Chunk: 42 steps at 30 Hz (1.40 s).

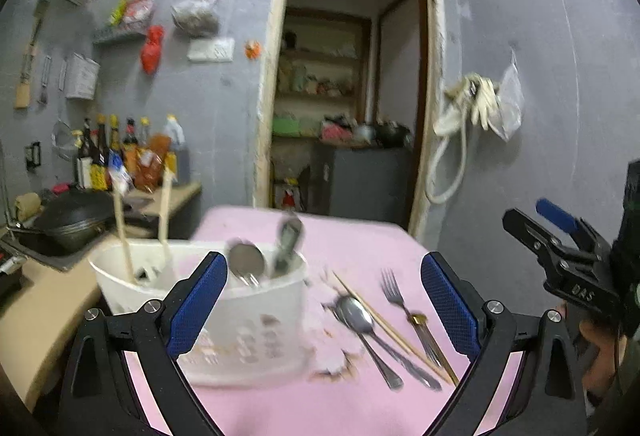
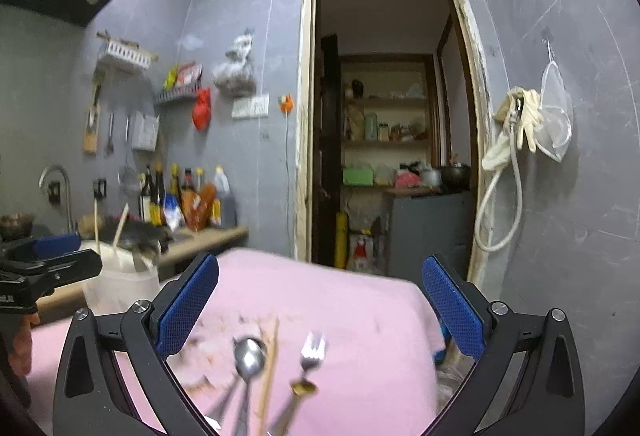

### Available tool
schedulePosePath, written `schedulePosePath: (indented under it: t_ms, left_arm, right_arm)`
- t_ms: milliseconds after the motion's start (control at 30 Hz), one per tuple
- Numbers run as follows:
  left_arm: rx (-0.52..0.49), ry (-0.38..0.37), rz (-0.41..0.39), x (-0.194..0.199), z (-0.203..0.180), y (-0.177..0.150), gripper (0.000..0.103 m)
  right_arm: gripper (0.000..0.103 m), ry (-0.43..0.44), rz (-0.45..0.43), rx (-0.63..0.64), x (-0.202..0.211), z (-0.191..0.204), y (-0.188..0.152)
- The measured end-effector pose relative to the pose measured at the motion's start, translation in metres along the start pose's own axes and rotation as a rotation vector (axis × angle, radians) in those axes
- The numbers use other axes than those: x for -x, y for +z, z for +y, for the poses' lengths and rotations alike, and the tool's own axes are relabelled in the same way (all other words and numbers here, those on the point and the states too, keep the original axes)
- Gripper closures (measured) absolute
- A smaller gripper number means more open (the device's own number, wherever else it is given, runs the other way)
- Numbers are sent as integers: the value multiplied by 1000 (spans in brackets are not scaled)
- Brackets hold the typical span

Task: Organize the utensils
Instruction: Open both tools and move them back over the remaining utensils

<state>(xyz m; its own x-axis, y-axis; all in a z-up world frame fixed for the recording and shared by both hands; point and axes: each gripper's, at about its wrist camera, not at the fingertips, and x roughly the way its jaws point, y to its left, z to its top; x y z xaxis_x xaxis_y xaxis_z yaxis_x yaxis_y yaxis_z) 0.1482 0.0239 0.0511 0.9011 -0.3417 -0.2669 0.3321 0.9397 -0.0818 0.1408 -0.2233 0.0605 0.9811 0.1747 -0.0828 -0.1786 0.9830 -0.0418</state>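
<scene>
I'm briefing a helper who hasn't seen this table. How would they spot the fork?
On the pink tablecloth, right of the white utensil basket, loose cutlery lies in a row. The fork is rightmost, beyond the spoon and chopsticks: tines, gold band on the handle.

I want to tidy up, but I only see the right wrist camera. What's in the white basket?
Observer: Two metal utensils, likely spoons, stand in the basket, bowls up.
Operator: Anything else in there?
Observer: Two wooden sticks lean in its other side.
Operator: Is the left claw holding something?
Observer: No. The left claw is open, with nothing between its fingers.
</scene>
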Motion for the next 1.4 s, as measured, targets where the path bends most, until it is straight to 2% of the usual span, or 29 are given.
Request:
schedulePosePath:
  t_ms: [267, 400, 467, 667, 733, 900, 1100, 1300, 1400]
  left_arm:
    - [-33, -20, 214, -35, -28, -26, 8]
    - [-52, -20, 319, -53, -38, -38, 10]
    - [-54, -31, 369, -62, -41, -42, 14]
    - [-44, -75, 514, -89, -44, -53, 42]
    - [-40, -85, 559, -97, -46, -58, 49]
    - [-4, -106, 666, -118, -44, -68, 58]
    - [47, -122, 737, -133, -38, -76, 66]
    - [58, -126, 738, -136, -38, -75, 66]
    - [62, -127, 740, -139, -40, -74, 66]
  right_arm:
    - [1, -10, 186, 14, -7, -24, -30]
    - [10, 15, 294, -4, -14, -33, -45]
    - [22, 33, 359, -7, -18, -35, -54]
    - [46, 120, 514, -10, -27, -32, -74]
    - [47, 157, 556, -11, -29, -27, -80]
    - [48, 206, 625, 22, -34, -12, -93]
    - [48, 218, 675, 102, -43, 6, -100]
    - [48, 207, 702, 141, -51, 12, -101]
    - [54, 178, 703, 185, -54, 15, -103]
